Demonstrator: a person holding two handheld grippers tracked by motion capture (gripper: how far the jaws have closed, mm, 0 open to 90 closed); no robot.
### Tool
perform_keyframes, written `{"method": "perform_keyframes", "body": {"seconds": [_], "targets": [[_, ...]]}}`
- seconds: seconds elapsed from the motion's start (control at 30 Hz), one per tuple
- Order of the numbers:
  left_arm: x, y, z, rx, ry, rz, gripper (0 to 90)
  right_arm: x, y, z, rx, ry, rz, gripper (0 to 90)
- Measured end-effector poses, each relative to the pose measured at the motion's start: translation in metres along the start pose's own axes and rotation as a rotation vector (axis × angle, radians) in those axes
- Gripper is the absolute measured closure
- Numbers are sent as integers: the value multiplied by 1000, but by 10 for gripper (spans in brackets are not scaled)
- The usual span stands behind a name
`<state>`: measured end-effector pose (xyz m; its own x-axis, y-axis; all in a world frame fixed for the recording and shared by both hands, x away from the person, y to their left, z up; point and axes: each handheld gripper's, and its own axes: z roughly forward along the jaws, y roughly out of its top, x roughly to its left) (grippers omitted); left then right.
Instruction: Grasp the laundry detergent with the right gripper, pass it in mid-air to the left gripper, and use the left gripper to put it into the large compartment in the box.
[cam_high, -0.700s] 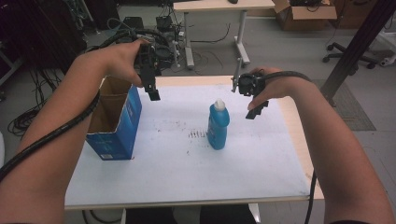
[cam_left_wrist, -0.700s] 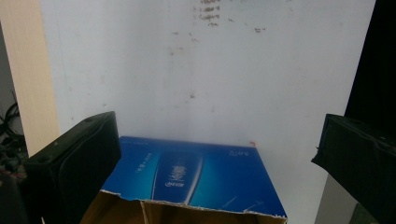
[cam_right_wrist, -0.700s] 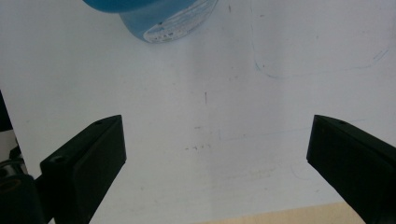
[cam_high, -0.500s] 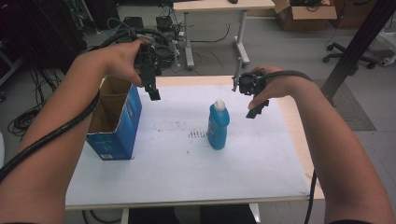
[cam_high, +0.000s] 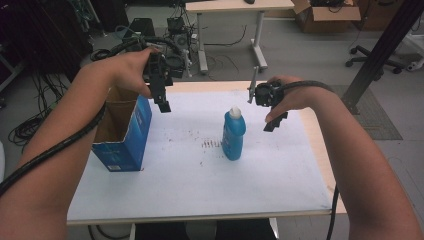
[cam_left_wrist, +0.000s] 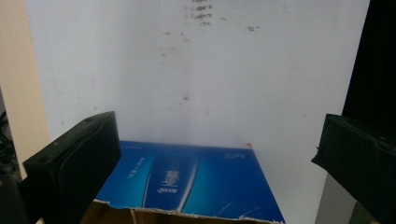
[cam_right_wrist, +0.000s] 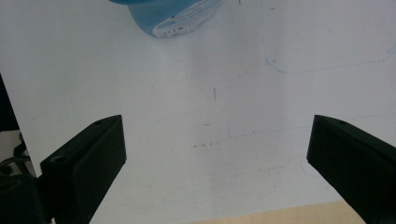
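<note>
A blue bottle with a white cap stands upright near the middle of the white table top. An open blue cardboard box sits at the table's left. My left gripper hovers above the box's right side, jaws wide apart and empty; the left gripper view looks down on the box's blue wall between the jaws. My right gripper is held in the air to the right of the bottle, open and empty. The bottle's base sits at the top of the right gripper view.
Small dark marks stain the table top left of the bottle. The wooden table edge runs along the right. Behind the table are another desk, cables on the floor, a cardboard box and an office chair.
</note>
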<state>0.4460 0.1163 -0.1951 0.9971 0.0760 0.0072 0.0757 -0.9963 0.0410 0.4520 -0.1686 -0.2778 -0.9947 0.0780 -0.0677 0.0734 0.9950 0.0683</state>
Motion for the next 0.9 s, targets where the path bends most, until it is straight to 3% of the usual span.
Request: {"method": "perform_keyframes", "body": {"seconds": [0.27, 0.47, 0.6, 0.63, 0.9], "targets": [[-12, -9, 7, 0, -15, -2, 3, 10, -1, -1, -6, -11, 2, 49], [-31, -14, 13, -35, -11, 9, 4, 20, -1, 0, -5, -7, -10, 41], [-45, -12, 19, -6, -12, 20, 2, 26, -2, 1, -9, -7, -5, 41], [-54, -10, 21, -6, -20, 39, 2, 29, -3, 1, -7, -8, -4, 41], [-75, -5, 25, 30, -11, 70, 2, 45, -10, 7, -38, 5, 24, 39]]}}
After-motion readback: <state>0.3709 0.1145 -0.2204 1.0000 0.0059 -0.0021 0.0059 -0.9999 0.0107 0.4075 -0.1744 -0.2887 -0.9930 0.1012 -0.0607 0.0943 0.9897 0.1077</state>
